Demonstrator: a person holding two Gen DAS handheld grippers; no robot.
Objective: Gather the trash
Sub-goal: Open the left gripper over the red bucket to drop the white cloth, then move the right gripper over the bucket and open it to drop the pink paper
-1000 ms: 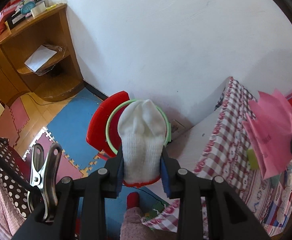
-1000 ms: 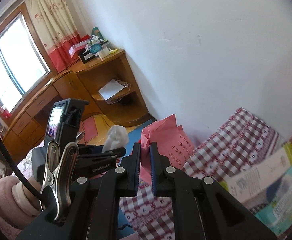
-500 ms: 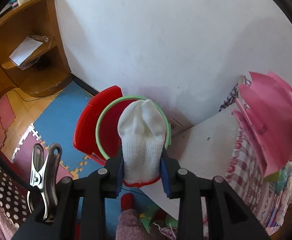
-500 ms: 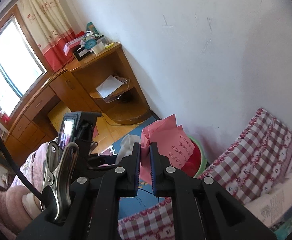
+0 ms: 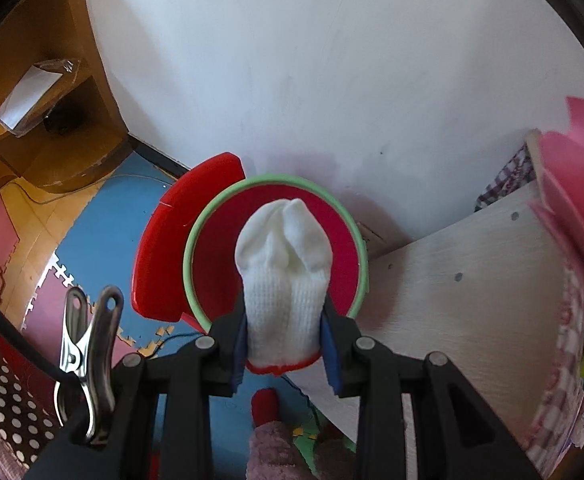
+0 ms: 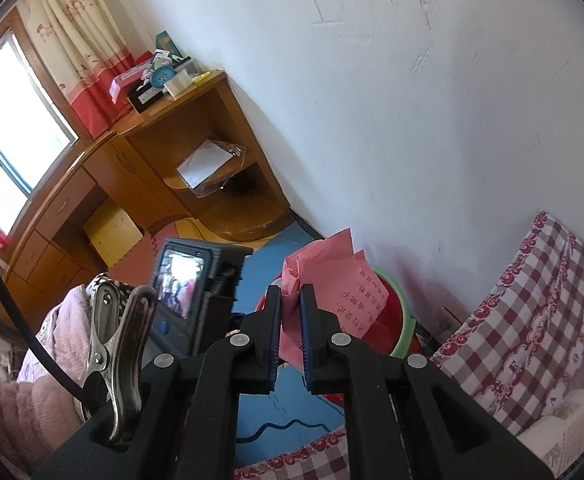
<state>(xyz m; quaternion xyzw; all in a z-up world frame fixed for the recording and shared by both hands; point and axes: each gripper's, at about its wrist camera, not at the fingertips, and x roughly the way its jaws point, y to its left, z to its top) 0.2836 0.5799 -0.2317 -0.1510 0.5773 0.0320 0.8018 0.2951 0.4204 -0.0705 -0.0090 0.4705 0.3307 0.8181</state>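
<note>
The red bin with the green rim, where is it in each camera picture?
Left wrist view: the red bin sits in the middle, right behind the white glove held in the left gripper.
Right wrist view: the bin is low and a bit right of middle, mostly hidden behind the pink paper pinched in the right gripper.
Shared landmark: the wooden corner shelf with a white sheet on it.

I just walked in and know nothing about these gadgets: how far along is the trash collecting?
Both pickups look done: the left gripper is shut on a white knit glove, the right gripper on a pink paper. In hand: the glove hangs right over the red bin with the green rim. Left to do: drop both in; neither is in the bin yet, and I can't see whether it holds other trash.
</note>
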